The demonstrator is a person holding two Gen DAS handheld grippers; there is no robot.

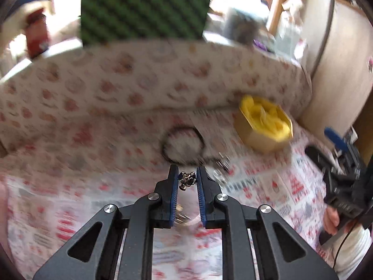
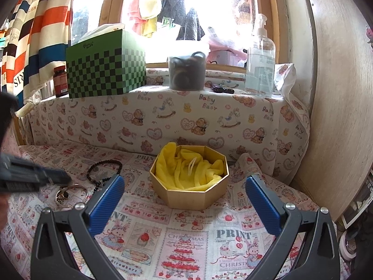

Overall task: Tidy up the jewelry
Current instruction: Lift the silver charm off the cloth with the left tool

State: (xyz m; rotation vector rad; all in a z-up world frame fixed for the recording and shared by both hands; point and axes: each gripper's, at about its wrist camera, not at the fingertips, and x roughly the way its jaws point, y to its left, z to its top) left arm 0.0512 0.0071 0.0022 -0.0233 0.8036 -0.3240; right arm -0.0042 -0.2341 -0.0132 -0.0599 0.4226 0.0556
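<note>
The left hand-held gripper (image 1: pixel 186 179) has its blue pads drawn narrow around a small metal jewelry piece (image 1: pixel 186 179), which sits pinched between the fingertips above the printed cloth surface (image 1: pixel 70 198). Just beyond it lies a black bead bracelet (image 1: pixel 181 144), blurred, and farther right stands the gold octagonal box (image 1: pixel 263 126) lined with yellow cloth. The right hand-held gripper (image 2: pixel 184 200) stands wide with nothing between its fingers, the box directly ahead of it. To its left on the surface rest a silver bangle (image 2: pixel 72 194) and the bead bracelet. Behind, on the ledge, stand a green checkered box (image 2: pixel 106 70), a dark jar (image 2: pixel 186 72) and a clear pump bottle (image 2: pixel 260 65).
</note>
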